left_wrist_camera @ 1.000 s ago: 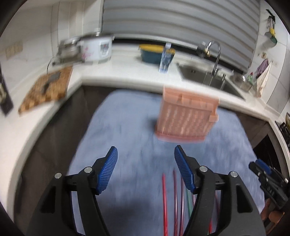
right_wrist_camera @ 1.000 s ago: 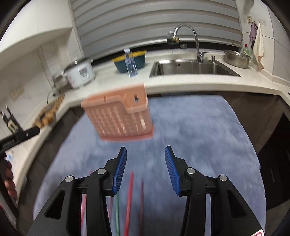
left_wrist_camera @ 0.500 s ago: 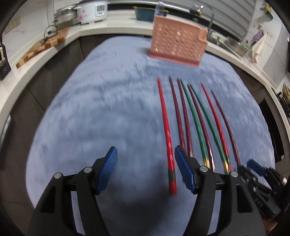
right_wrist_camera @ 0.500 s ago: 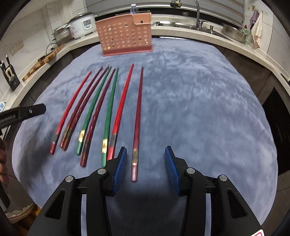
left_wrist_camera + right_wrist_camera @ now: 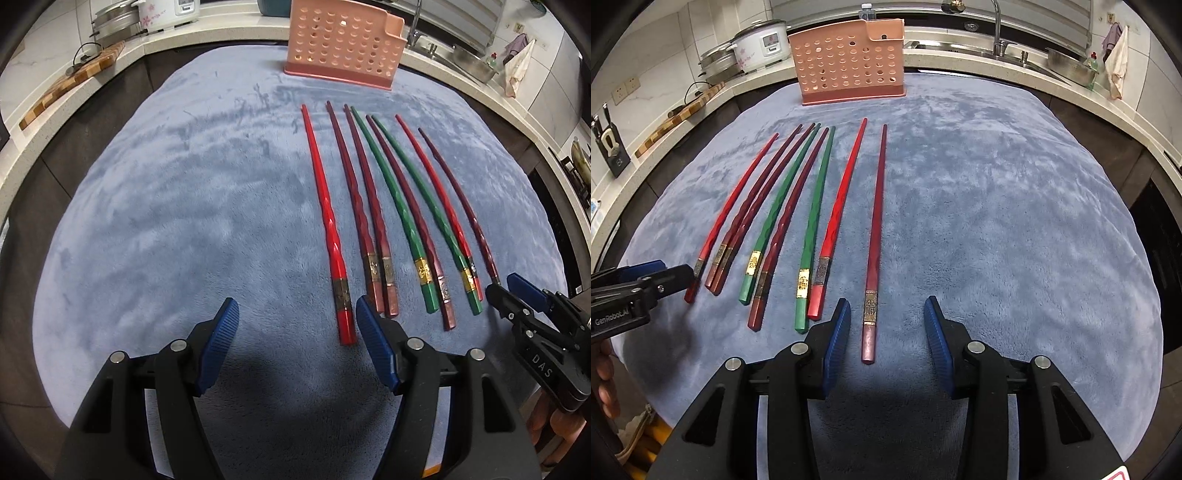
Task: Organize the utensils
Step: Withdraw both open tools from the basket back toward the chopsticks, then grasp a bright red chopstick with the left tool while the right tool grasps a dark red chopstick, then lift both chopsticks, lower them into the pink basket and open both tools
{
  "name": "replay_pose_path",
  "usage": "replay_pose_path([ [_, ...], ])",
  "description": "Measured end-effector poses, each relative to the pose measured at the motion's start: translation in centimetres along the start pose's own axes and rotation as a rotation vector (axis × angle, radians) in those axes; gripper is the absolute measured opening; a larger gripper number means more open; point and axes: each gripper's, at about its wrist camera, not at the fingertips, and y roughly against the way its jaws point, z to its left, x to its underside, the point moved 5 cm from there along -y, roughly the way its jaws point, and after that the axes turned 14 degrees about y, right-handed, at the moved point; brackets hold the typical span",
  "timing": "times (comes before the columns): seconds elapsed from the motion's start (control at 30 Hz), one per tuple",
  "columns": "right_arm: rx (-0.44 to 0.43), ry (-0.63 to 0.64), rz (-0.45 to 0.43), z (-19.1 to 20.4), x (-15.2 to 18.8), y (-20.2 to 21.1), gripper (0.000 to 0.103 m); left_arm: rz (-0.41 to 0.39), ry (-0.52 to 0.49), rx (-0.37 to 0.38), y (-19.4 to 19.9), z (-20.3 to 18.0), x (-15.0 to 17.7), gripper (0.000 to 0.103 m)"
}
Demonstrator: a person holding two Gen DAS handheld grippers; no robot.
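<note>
Several red, maroon and green chopsticks lie side by side on a blue-grey cloth [image 5: 166, 221], tips toward a pink perforated utensil holder [image 5: 341, 46] standing upright at the far edge; it also shows in the right wrist view [image 5: 849, 61]. My left gripper [image 5: 297, 317] is open and empty above the cloth, just left of the butt of the leftmost red chopstick [image 5: 325, 221]. My right gripper [image 5: 886, 317] is open, with the butt end of the rightmost maroon chopstick [image 5: 875, 236] lying between its fingers. The right gripper shows in the left wrist view [image 5: 517, 295], the left gripper in the right wrist view [image 5: 665, 275].
A white counter curves around the table. On it stand a rice cooker [image 5: 761, 44], a wooden cutting board [image 5: 70, 83], a knife block [image 5: 609, 147] and a sink with tap [image 5: 997, 33]. A cloth [image 5: 1117, 61] hangs at the far right.
Both grippers have tilted down and drawn back from the holder toward the near edge of the cloth, bringing the whole row of chopsticks into view. Both have stayed open.
</note>
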Motion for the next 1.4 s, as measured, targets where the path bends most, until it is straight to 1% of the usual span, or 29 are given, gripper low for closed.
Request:
replay_pose_path([
  [0.13, 0.003, 0.003, 0.001, 0.1, 0.0, -0.1, 0.04, -0.004, -0.006, -0.015, -0.4, -0.1, -0.1, 0.061],
  [0.2, 0.002, 0.003, 0.0, 0.1, 0.0, -0.1, 0.04, -0.005, -0.008, -0.018, -0.5, -0.1, -0.2, 0.059],
  [0.3, 0.001, 0.004, 0.0, 0.1, 0.0, -0.2, 0.037, -0.011, -0.016, -0.03, -0.6, -0.1, -0.2, 0.05],
  [0.33, 0.002, 0.005, 0.0, 0.1, -0.1, -0.3, 0.035, -0.011, -0.015, -0.032, -0.6, 0.0, -0.3, 0.045],
  [0.37, 0.001, 0.006, -0.001, 0.1, -0.2, -0.3, 0.034, -0.01, -0.014, -0.033, -0.6, 0.1, -0.4, 0.036],
  [0.4, 0.0, 0.007, -0.001, 0.1, -0.2, -0.4, 0.033, -0.009, -0.019, -0.035, -0.6, 0.1, -0.5, 0.032],
  [0.47, -0.003, 0.01, -0.003, 0.1, -0.3, -0.4, 0.025, -0.008, -0.019, -0.029, -0.5, 0.1, -0.6, 0.02],
  [0.5, -0.007, 0.012, -0.004, 0.1, -0.4, -0.5, 0.022, -0.008, -0.017, -0.026, -0.4, 0.1, -0.7, 0.017],
  [0.53, -0.012, 0.013, -0.004, 0.2, -0.5, -0.5, 0.017, -0.008, -0.016, -0.025, -0.4, 0.2, -0.7, 0.012],
  [0.67, -0.022, 0.021, -0.005, 0.4, -0.7, -0.6, 0.008, -0.012, -0.012, -0.025, -0.4, 0.1, -0.8, 0.011],
  [0.87, -0.022, 0.006, -0.018, 0.1, -0.9, -0.2, 0.007, -0.033, 0.009, -0.03, 0.1, 0.1, -1.3, 0.007],
  [1.0, -0.019, 0.0, -0.04, -0.4, -1.5, 0.6, 0.007, -0.043, 0.025, -0.032, 0.7, 0.3, -1.9, 0.007],
  [1.2, -0.005, -0.003, -0.107, -1.1, -3.4, 3.0, 0.007, -0.081, 0.032, -0.019, 2.5, 0.2, -3.4, 0.007],
  [1.4, 0.0, -0.016, -0.186, -2.1, -6.4, 5.7, 0.007, -0.147, 0.041, 0.011, 5.3, 0.1, -5.9, 0.007],
])
